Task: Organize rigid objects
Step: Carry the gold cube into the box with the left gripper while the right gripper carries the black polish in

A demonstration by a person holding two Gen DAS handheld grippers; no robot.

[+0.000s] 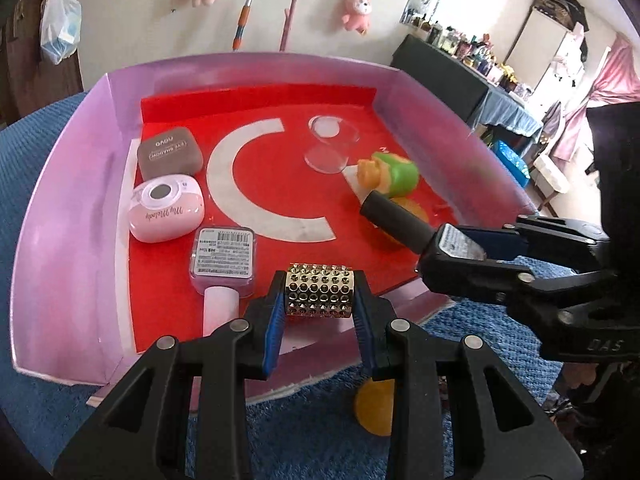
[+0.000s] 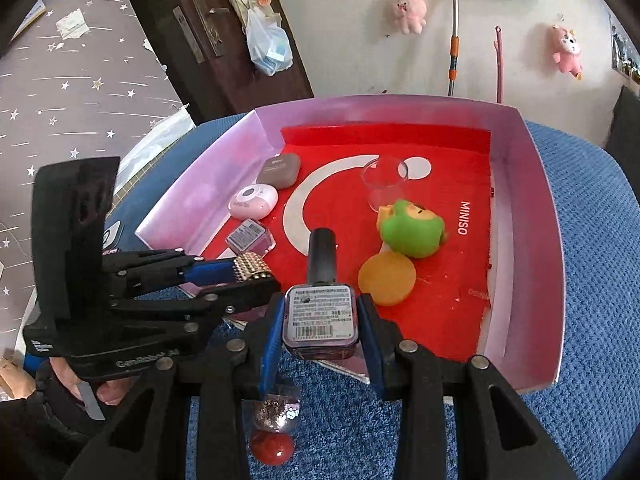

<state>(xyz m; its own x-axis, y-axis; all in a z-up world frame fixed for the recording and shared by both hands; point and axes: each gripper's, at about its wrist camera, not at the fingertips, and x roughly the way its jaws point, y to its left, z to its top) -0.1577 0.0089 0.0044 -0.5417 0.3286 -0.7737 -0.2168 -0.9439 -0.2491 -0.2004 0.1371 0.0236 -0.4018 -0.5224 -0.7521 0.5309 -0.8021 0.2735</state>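
My left gripper [image 1: 320,292] is shut on a gold studded cylinder [image 1: 319,289], held over the near edge of the pink-walled tray [image 1: 68,220] with a red floor. My right gripper [image 2: 320,316] is shut on a purple nail polish bottle [image 2: 320,312] whose black cap [image 2: 322,256] points into the tray [image 2: 536,240]. In the left wrist view the right gripper [image 1: 452,248] comes in from the right with the black cap [image 1: 394,220] over the red floor. The left gripper [image 2: 256,276] shows at the left with the cylinder [image 2: 252,266].
Inside the tray lie a brown eyeshadow case [image 1: 170,154], a pink case [image 1: 166,208], a white-capped polish bottle [image 1: 222,260], a clear glass [image 1: 332,140], a green toy [image 1: 394,174] and a yellow disc [image 2: 386,278]. On the blue cloth are a yellow piece [image 1: 374,412] and a glitter bottle [image 2: 274,428].
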